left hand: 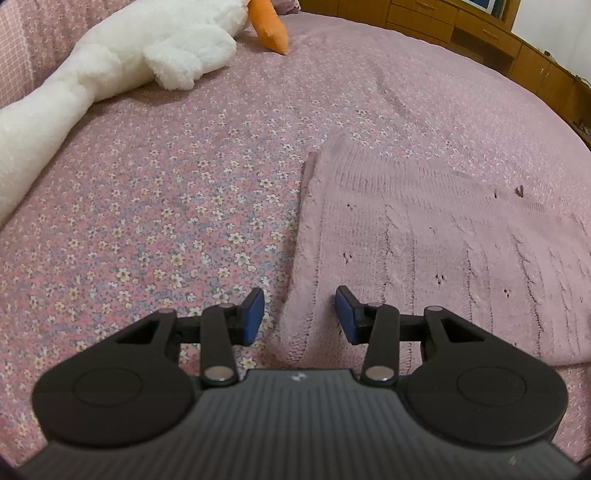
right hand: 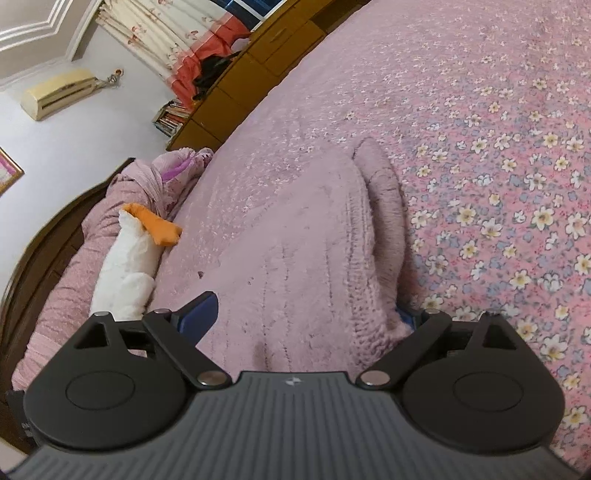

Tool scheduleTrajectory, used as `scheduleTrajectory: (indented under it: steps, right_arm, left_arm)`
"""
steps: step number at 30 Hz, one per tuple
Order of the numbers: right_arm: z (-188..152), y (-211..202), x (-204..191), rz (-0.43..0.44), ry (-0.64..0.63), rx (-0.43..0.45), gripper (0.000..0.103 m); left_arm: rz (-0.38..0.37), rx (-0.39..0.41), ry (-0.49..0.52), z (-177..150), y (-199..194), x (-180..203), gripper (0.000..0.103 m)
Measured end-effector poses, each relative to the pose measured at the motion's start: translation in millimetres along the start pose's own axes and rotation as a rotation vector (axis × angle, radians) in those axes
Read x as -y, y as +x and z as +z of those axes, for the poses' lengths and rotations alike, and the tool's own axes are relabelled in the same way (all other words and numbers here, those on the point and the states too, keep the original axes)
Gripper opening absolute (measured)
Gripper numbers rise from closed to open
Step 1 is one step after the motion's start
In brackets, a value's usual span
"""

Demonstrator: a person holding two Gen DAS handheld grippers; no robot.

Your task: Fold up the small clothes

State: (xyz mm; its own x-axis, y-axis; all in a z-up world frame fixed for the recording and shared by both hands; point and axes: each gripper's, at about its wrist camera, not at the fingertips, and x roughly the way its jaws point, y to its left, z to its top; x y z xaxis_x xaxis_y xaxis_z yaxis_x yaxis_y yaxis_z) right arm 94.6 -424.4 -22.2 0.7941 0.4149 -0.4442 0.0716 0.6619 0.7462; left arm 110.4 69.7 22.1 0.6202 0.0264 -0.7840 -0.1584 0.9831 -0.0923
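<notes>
A small pale pink knitted sweater (left hand: 424, 236) lies flat on the flowered bed cover (left hand: 166, 192). My left gripper (left hand: 300, 314) is open, its blue pads on either side of the sweater's near left corner, not closed on it. In the right wrist view the sweater (right hand: 295, 240) fills the middle, with a sleeve (right hand: 388, 206) folded along its right edge. My right gripper (right hand: 306, 314) is open wide around the sweater's near edge. Its left pad (right hand: 199, 314) shows and its right pad is mostly hidden behind the knit.
A white plush goose (left hand: 122, 59) with an orange beak (left hand: 271, 27) lies at the far left of the bed; it also shows in the right wrist view (right hand: 125, 266). Wooden drawers (left hand: 480, 33) line the far side. A bunched pink quilt (right hand: 147, 177) lies by the headboard.
</notes>
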Motion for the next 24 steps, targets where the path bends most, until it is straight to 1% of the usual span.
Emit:
scheduleTrajectory:
  steps: [2, 6, 12, 18, 21, 22, 23, 24]
  right_arm:
    - [0.9, -0.2, 1.6, 0.013, 0.022, 0.005, 0.096]
    - [1.0, 3.4, 2.9, 0.033, 0.046, -0.002, 0.080]
    - [-2.1, 11.6, -2.8, 0.010, -0.002, -0.011, 0.080]
    - [-5.0, 20.6, -8.2, 0.010, 0.015, 0.005, 0.086]
    - [-5.2, 22.4, -9.7, 0.004, 0.022, 0.009, 0.086]
    - [-4.4, 23.0, -9.7, 0.005, 0.031, 0.010, 0.086]
    - [-3.9, 23.3, -9.9, 0.006, 0.042, 0.013, 0.083]
    - [-2.9, 22.0, -7.0, 0.005, 0.056, 0.016, 0.077]
  left_arm:
    - [-0.002, 0.002, 0.011, -0.3, 0.8, 0.0, 0.044]
    - [-0.001, 0.002, 0.017, -0.7, 2.8, -1.0, 0.046]
    - [-0.001, 0.000, 0.028, 0.1, 4.0, -1.0, 0.046]
    - [-0.002, -0.001, 0.018, -0.4, 5.6, -1.2, 0.046]
    - [-0.004, -0.004, 0.015, 0.8, 4.7, -2.3, 0.045]
    - [-0.005, -0.004, 0.016, 0.8, 4.6, -2.5, 0.046]
    - [-0.005, -0.003, 0.017, 0.5, 4.4, -2.8, 0.046]
    - [-0.006, -0.001, 0.018, 0.3, 4.3, -3.2, 0.046]
